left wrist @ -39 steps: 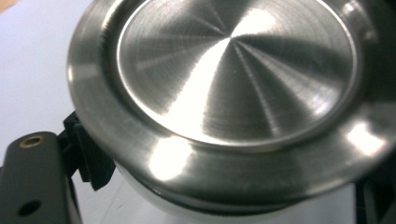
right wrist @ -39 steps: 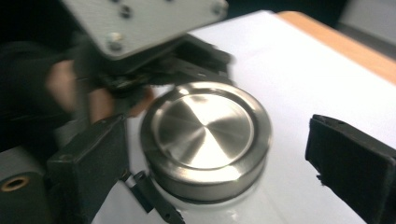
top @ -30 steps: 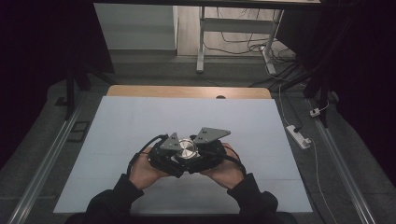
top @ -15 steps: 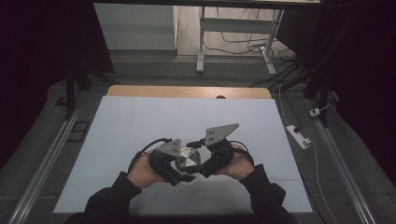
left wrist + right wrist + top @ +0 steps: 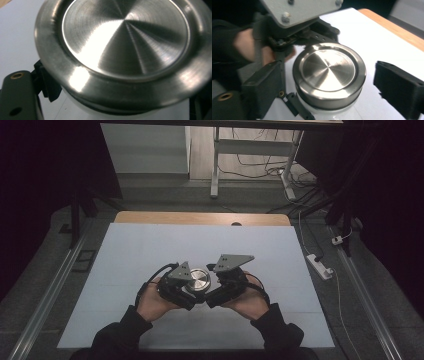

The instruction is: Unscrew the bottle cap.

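A round jar with a brushed steel lid (image 5: 198,280) and a white body (image 5: 332,111) stands on the white table sheet (image 5: 150,245). My left gripper (image 5: 192,291) comes at it from the left and is shut on the jar below the lid (image 5: 125,42), which looms right in front of its camera. My right gripper (image 5: 329,85) reaches in from the right. Its jaws have just been opening and now stand on either side of the lid (image 5: 329,72). A gap shows between the right-hand pad (image 5: 398,87) and the lid's rim.
The sheet covers a wooden table whose far edge (image 5: 200,218) shows bare. Metal rails run along both sides on the floor. A white power strip (image 5: 320,266) lies on the floor at the right, and a desk frame with cables stands beyond the table.
The right gripper's grey plate has swung up and to the right, and its jaws have come apart from the lid. The left gripper keeps its hold on the jar.
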Demonstrator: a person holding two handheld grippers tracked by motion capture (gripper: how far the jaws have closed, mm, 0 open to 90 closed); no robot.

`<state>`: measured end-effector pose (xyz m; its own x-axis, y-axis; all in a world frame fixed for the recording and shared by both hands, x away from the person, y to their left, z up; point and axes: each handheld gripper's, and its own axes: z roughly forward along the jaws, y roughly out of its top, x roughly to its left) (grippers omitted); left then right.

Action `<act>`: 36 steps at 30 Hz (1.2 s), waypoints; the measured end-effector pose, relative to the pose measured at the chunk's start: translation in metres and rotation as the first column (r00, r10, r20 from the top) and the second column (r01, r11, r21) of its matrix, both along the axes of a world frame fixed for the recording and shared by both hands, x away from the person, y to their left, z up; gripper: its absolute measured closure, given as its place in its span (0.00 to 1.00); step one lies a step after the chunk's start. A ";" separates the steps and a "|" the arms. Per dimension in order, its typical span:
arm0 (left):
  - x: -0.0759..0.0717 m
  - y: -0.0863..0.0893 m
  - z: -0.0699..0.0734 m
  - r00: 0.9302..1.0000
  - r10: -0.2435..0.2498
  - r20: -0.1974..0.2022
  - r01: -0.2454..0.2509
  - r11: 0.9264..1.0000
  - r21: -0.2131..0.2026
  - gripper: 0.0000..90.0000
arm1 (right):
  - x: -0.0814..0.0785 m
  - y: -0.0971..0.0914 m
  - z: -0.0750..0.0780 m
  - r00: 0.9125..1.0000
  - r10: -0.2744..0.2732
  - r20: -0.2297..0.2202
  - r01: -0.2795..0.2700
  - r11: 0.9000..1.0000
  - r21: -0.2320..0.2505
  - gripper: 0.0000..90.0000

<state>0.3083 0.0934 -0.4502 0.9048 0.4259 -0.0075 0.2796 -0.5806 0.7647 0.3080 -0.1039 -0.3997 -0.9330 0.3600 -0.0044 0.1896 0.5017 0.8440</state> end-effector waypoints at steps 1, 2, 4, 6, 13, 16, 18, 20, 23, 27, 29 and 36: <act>0.000 0.000 0.000 1.000 -0.002 0.003 0.002 1.000 0.007 0.18 | -0.001 0.003 -0.002 1.000 -0.023 0.017 0.023 1.000 -0.011 0.10; -0.001 -0.001 0.000 1.000 -0.004 0.002 0.004 1.000 0.006 0.18 | -0.003 0.007 -0.003 0.999 -0.037 0.035 0.037 0.999 -0.017 0.11; -0.001 -0.002 0.000 1.000 -0.014 0.001 0.014 1.000 0.006 0.18 | -0.004 0.010 -0.006 0.997 -0.051 0.051 0.052 0.998 -0.021 0.16; -0.002 -0.002 0.001 1.000 -0.030 -0.005 0.030 1.000 0.006 0.18 | -0.006 0.012 -0.008 0.997 -0.043 0.062 0.045 0.999 -0.025 0.22; -0.002 0.001 0.001 0.983 -0.182 -0.031 0.181 0.982 -0.051 0.18 | 0.000 0.002 -0.004 0.994 0.108 0.011 -0.108 0.994 -0.005 0.22; -0.005 0.000 0.001 0.963 -0.268 -0.030 0.266 0.962 -0.066 0.18 | 0.005 -0.006 -0.005 0.971 0.241 0.001 -0.241 0.970 0.027 0.22; -0.008 -0.003 0.001 0.950 -0.310 -0.033 0.307 0.949 -0.073 0.18 | 0.008 -0.012 -0.008 0.944 0.329 -0.008 -0.328 0.943 0.060 0.22; -0.009 -0.005 0.001 0.949 -0.315 -0.029 0.313 0.947 -0.068 0.18 | 0.009 -0.015 -0.010 0.928 0.373 -0.024 -0.369 0.926 0.083 0.22; -0.009 -0.006 0.002 0.969 -0.246 -0.014 0.246 0.968 -0.043 0.18 | 0.011 -0.016 -0.004 0.938 0.339 -0.075 -0.332 0.939 0.089 0.10; -0.005 -0.001 0.004 0.990 -0.139 -0.007 0.138 0.989 -0.047 0.18 | 0.002 -0.017 0.011 0.979 0.202 -0.012 -0.201 0.979 0.037 0.07; -0.004 0.000 0.005 0.996 -0.093 0.002 0.093 0.995 -0.043 0.18 | -0.004 -0.012 0.014 0.992 0.117 0.036 -0.117 0.993 -0.009 0.08; -0.006 -0.003 0.006 0.998 -0.056 0.005 0.056 0.998 -0.013 0.18 | -0.015 0.010 0.003 0.993 -0.012 0.115 0.018 0.998 -0.055 0.21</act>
<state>0.3022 0.0899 -0.4442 0.9274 0.3741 -0.0082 0.2429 -0.5852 0.7737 0.2930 -0.0940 -0.3967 -0.9196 0.3702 -0.1316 0.1011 0.5465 0.8313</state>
